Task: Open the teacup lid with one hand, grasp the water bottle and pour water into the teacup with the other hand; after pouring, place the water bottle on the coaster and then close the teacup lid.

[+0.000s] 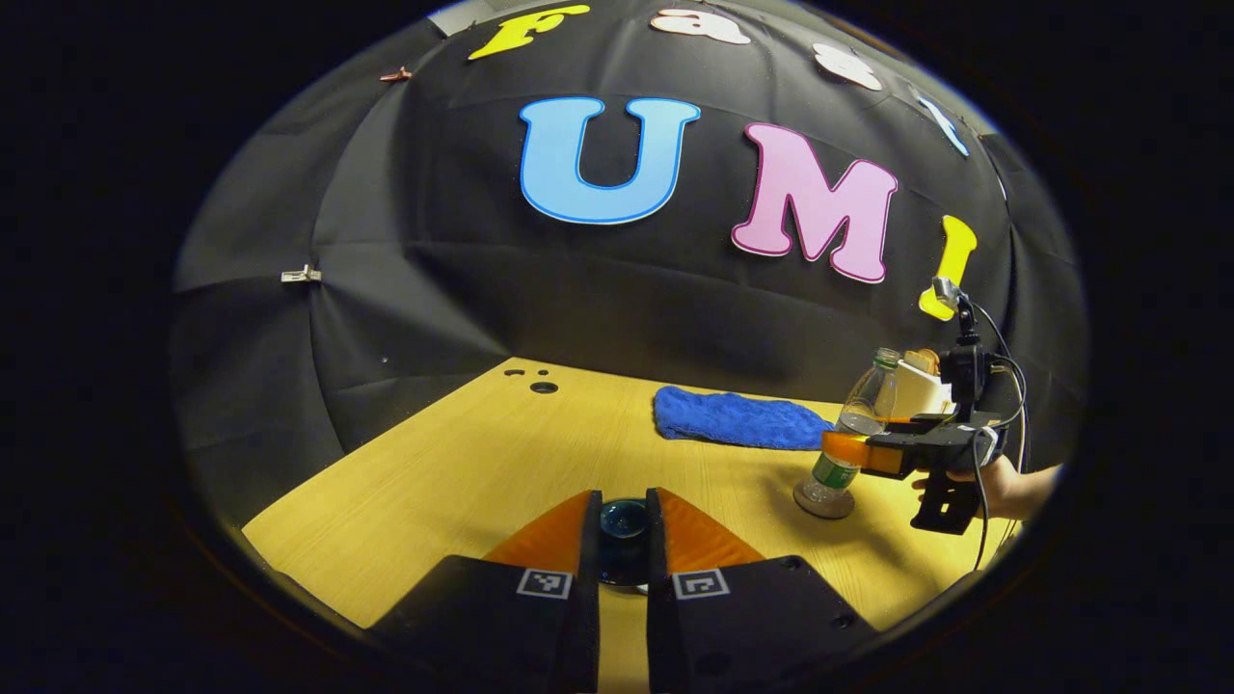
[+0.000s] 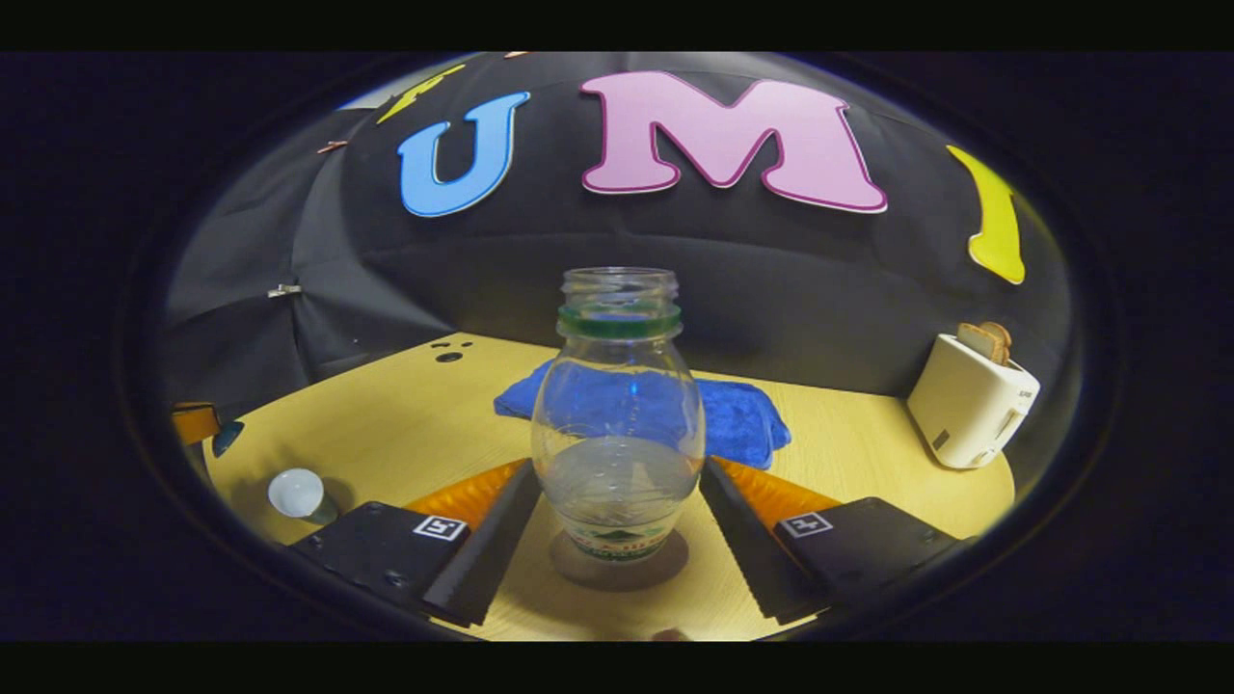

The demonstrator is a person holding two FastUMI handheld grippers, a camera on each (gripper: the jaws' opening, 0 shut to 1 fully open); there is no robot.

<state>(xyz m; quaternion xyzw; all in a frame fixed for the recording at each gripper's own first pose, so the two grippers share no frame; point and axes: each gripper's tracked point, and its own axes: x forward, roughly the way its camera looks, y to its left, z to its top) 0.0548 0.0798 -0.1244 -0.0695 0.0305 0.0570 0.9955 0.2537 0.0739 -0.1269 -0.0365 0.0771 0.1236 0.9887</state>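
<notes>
My left gripper [image 1: 624,496] is shut on the dark teal teacup lid [image 1: 624,525], holding it low over the wooden table. In the right gripper view the lid [image 2: 228,438] hangs up and to the left of the open white teacup [image 2: 296,492]. The clear water bottle [image 2: 617,424], uncapped and about a third full, stands upright on a round brown coaster [image 2: 665,564]. My right gripper [image 2: 617,467] has both fingers pressed against the bottle's sides. In the left gripper view the bottle [image 1: 853,429] and that right gripper [image 1: 848,453], held by a hand [image 1: 1007,482], are at the right.
A blue cloth [image 2: 742,414] lies behind the bottle. A white toaster [image 2: 969,400] with bread in it stands at the far right. The wooden table [image 1: 463,453] has small holes near its back left corner.
</notes>
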